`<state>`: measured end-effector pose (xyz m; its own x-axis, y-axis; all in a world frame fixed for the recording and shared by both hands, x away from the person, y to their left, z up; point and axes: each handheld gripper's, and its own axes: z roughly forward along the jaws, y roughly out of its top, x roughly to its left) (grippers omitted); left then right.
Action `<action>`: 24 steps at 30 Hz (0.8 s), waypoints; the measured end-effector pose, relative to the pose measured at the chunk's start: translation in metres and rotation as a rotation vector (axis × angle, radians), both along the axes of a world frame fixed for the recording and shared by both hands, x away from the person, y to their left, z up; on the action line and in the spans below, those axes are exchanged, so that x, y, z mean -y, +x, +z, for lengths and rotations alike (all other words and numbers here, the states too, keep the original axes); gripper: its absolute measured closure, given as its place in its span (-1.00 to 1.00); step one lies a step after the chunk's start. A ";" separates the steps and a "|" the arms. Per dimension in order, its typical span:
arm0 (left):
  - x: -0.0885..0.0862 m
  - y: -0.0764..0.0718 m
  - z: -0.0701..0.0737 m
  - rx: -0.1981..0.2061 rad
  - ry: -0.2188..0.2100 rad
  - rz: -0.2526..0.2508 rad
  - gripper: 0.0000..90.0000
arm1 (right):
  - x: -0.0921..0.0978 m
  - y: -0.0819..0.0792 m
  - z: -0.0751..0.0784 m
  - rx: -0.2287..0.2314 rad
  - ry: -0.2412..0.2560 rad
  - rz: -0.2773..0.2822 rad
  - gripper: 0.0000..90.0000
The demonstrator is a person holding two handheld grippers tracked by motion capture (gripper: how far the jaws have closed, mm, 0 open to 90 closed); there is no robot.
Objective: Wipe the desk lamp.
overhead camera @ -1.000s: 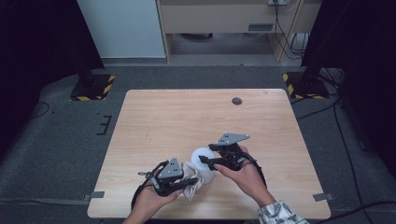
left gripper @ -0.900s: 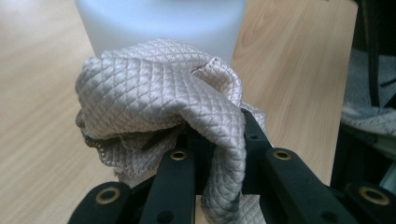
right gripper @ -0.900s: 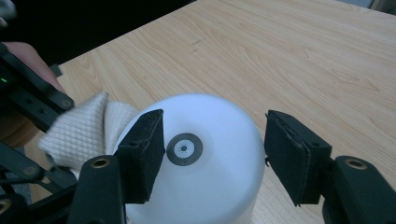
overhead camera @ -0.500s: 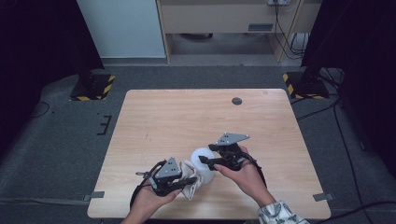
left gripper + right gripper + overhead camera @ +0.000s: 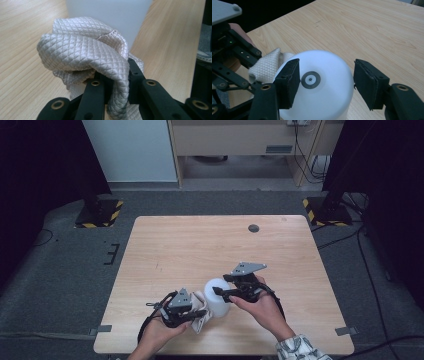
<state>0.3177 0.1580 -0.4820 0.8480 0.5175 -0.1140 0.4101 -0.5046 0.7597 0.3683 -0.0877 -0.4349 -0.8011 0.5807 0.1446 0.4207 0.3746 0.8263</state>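
High view: wooden worktop (image 5: 200, 245), person's 2 forearms come in from the bottom edge. Left tongs (image 5: 196, 314) sit at the near edge, left of centre, clamped on a bunched pale cloth (image 5: 202, 312). The cloth lies just beside the base of a white bottle (image 5: 217, 297), touching or nearly so; cannot tell which from here. The bottle stands upright on the worktop between the 2 hands. Right tongs (image 5: 220, 292) reach in from the right at the bottle's upper part, grey 3-cornered plate on top. A small dark round disc (image 5: 253, 228) sits at the worktop's far side, well apart from everything. Patterned sleeve (image 5: 300, 349) on the right forearm.

Left gripper view: left tongs (image 5: 116, 83) shut tight on the cloth (image 5: 82, 52), a quilted diamond-weave fabric, silvery beige, wadded up above the jaws with a fold hanging down between them. The white bottle (image 5: 125, 17) is right behind the cloth, the fabric pressed up against its side. Worktop (image 5: 25, 50) on both sides.

Right gripper view: right tongs (image 5: 327, 80) are apart, 1 jaw on each side of the bottle's white domed top (image 5: 324, 95), small gaps visible, not clamped. A grey ring mark (image 5: 311, 80) sits on the dome. The cloth (image 5: 267, 66) shows at the left against the bottle, held by the left tongs (image 5: 254, 83).
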 end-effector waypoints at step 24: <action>-0.002 0.001 0.004 -0.032 -0.069 0.009 0.76 | -0.001 0.000 0.000 0.004 0.003 -0.003 -0.14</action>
